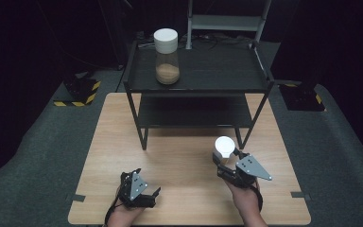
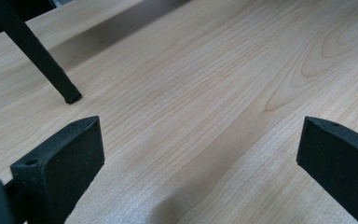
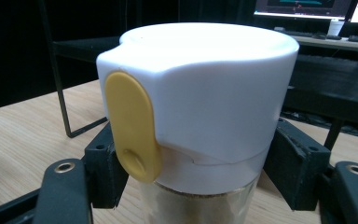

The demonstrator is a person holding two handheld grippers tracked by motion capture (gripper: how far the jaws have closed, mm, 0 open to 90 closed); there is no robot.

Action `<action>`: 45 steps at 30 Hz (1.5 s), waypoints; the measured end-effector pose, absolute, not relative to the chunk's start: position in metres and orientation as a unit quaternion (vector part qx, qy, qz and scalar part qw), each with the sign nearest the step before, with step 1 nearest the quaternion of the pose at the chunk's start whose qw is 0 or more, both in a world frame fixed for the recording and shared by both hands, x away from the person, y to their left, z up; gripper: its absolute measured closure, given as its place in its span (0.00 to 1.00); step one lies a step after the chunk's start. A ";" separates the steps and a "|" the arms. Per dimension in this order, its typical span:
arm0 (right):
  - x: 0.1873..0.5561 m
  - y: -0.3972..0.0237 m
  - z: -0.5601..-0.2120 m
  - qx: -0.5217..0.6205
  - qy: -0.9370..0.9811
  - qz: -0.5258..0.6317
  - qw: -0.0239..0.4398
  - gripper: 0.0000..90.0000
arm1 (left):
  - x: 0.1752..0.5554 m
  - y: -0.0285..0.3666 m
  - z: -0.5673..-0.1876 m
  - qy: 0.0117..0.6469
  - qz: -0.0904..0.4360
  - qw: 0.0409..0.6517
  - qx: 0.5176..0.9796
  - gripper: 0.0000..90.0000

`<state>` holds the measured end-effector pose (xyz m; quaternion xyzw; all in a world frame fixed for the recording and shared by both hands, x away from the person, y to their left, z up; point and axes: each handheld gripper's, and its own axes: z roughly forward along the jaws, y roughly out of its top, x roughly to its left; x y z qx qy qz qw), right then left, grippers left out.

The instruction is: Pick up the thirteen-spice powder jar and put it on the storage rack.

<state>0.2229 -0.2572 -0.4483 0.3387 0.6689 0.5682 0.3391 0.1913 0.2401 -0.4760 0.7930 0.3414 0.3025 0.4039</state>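
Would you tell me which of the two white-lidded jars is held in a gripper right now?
It is the near jar at the table's front right, clamped in the right gripper. The other jar stands free on the black shelf's top.

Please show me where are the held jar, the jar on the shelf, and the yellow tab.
Held jar (image 1: pixel 224 147), high view, white lid.
Shelf jar (image 1: pixel 166 66), high view, glass body.
Yellow tab (image 3: pixel 133 126), right gripper view, its middle.

Our left gripper (image 1: pixel 147 189) low near table's front edge, jaws wide apart, empty. Our right gripper (image 1: pixel 223 163) lifted near right edge, jaws clamped on jar (image 1: pixel 224 147).
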 end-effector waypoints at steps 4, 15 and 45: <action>0.221 -0.259 -0.444 0.340 0.667 0.568 0.341 0.33 | 0.191 0.240 -0.476 0.341 0.302 0.404 0.793 0.01; 0.216 -0.264 -0.426 0.332 0.660 0.576 0.350 0.33 | 0.191 0.241 -0.476 0.342 0.302 0.405 0.793 0.01; 0.220 -0.269 -0.362 0.316 0.640 0.602 0.359 0.33 | 0.192 0.242 -0.476 0.343 0.299 0.409 0.791 0.01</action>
